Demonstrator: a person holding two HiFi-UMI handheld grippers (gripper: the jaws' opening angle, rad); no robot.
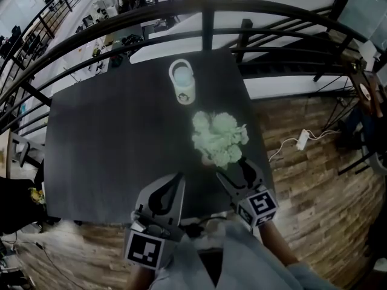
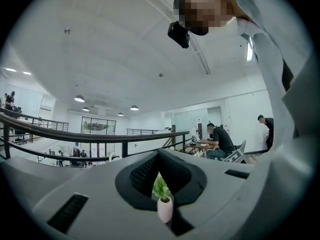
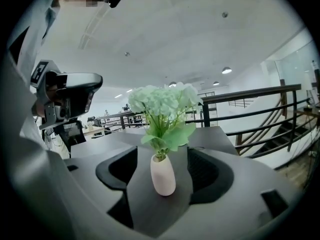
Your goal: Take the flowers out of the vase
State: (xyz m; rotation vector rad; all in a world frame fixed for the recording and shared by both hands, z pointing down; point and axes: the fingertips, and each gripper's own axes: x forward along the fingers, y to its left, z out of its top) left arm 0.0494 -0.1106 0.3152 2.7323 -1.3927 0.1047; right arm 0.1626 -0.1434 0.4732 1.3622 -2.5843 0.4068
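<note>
A bunch of pale green flowers point(image 3: 162, 101) stands in a small pinkish-white vase point(image 3: 163, 175) on the dark table point(image 1: 109, 150). In the head view the flowers point(image 1: 219, 136) hide most of the vase. My right gripper point(image 1: 233, 169) is open, and the vase stands upright between its jaws with a gap on each side. The pads do not touch it. My left gripper point(image 1: 174, 183) hovers to the left near the table's front edge, its jaws meeting at the tips with nothing in them. Through the slit below them the left gripper view shows the vase point(image 2: 164, 207) farther off.
A white cup point(image 1: 182, 82) stands at the table's far side, beyond the flowers. A black railing point(image 1: 205, 17) runs behind the table. Wooden floor with a white power strip point(image 1: 302, 140) lies to the right. People sit at a desk point(image 2: 220, 141) in the background.
</note>
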